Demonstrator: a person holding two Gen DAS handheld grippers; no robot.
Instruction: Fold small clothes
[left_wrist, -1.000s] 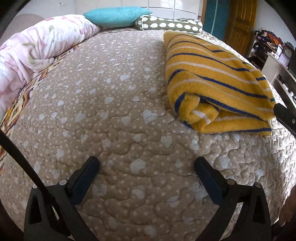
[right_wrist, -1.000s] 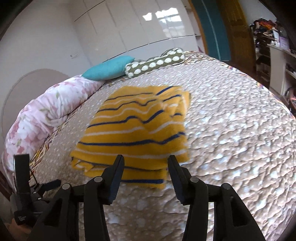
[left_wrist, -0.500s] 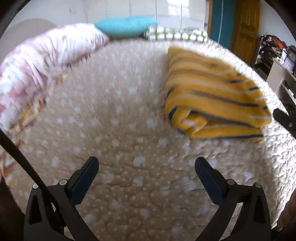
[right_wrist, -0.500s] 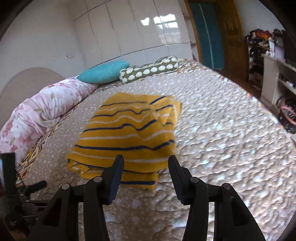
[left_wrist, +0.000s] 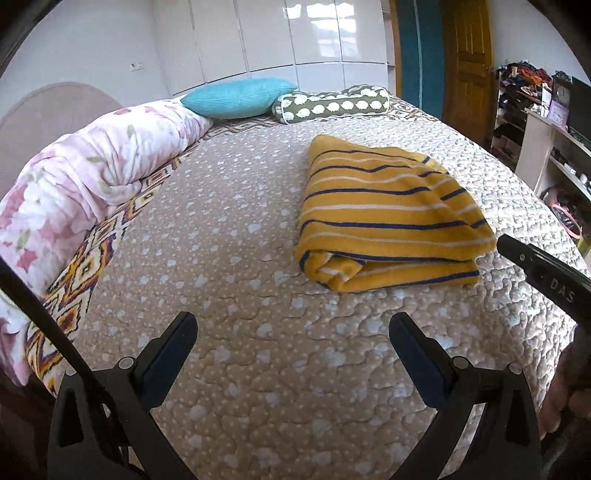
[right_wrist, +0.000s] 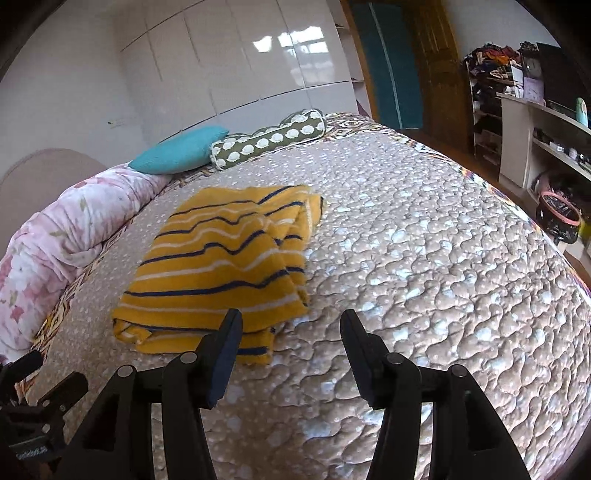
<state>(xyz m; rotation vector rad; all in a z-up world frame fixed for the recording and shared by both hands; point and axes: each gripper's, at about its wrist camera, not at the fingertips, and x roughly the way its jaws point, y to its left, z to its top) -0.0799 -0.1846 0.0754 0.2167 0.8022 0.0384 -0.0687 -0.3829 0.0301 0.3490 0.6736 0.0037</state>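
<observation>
A mustard-yellow garment with navy and white stripes lies folded into a flat rectangle on the quilted beige bedspread. It also shows in the right wrist view. My left gripper is open and empty, held above bare bedspread in front and to the left of the garment. My right gripper is open and empty, just short of the garment's near right corner. A part of the right gripper shows at the right edge of the left wrist view.
A rolled pink floral duvet lies along the bed's left side. A teal pillow and a green dotted bolster lie at the far end. Shelves and a desk stand right of the bed, with a basket on the floor.
Both grippers have pulled back and risen, so more of the room shows. The folded garment has not moved. Both grippers stay open.
</observation>
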